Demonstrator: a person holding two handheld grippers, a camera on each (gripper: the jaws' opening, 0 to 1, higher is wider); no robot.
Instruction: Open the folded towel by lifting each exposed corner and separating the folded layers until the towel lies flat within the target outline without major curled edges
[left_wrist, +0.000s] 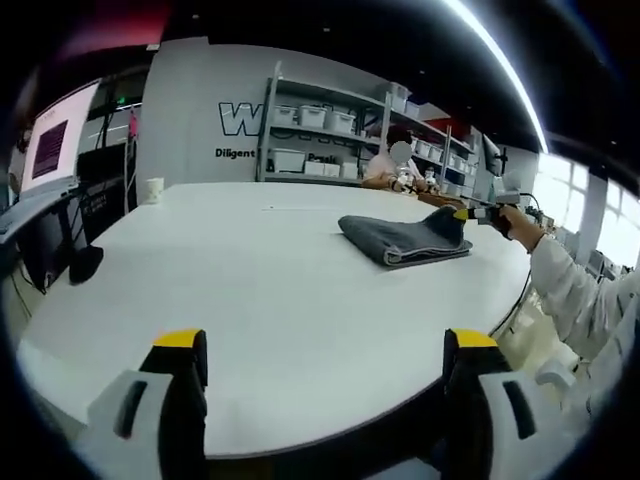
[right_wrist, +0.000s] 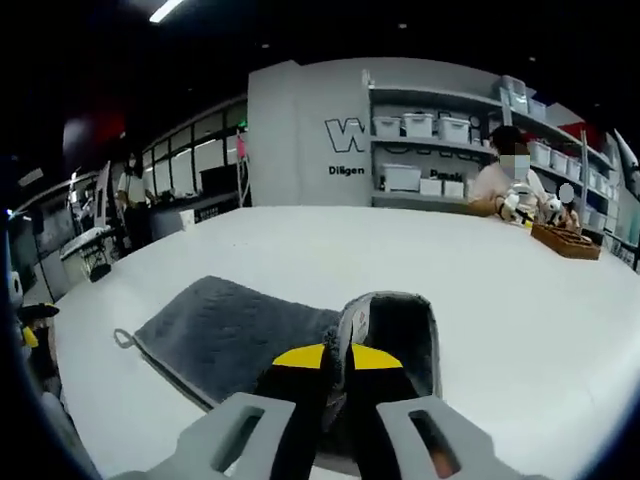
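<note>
A folded dark grey towel (left_wrist: 405, 238) lies on the white table (left_wrist: 250, 290), toward its far right side. My left gripper (left_wrist: 325, 355) hangs open over the near edge of the table, well short of the towel, with nothing between its yellow-tipped fingers. My right gripper (left_wrist: 470, 213) reaches in from the right, held by a hand in a white sleeve, at the towel's right corner. In the right gripper view the right gripper (right_wrist: 337, 358) is shut on a raised corner of the grey towel (right_wrist: 235, 335), which curls up over the jaws.
A white cup (left_wrist: 153, 189) stands at the far left edge of the table. Shelves with white bins (left_wrist: 320, 140) line the back wall. A seated person (right_wrist: 500, 180) works at the far end beside a wooden tray (right_wrist: 565, 240). A monitor (left_wrist: 60, 140) stands left.
</note>
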